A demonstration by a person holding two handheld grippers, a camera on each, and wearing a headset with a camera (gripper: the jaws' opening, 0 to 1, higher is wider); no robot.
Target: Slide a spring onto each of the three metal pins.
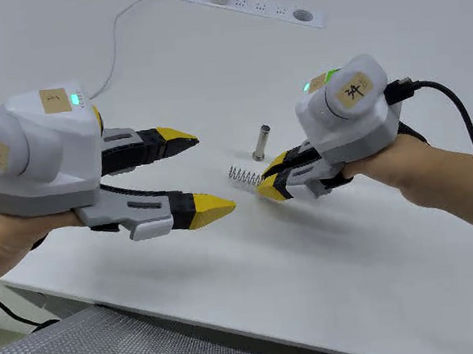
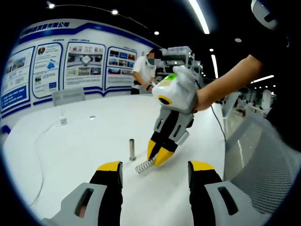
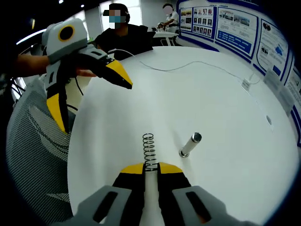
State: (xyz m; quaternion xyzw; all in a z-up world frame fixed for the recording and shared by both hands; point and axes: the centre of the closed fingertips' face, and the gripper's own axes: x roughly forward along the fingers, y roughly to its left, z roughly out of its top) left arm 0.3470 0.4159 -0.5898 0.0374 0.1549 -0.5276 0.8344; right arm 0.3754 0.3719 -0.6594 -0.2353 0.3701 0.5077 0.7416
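Within right hand-held gripper point(image 3: 150, 167) jaws, spring point(image 3: 149, 148) end hidden.

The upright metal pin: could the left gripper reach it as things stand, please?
Probably yes. The left gripper is open and empty, and bare table lies between it and the metal pin. The right gripper, shut on the spring, sits close beside the pin and might crowd the approach.
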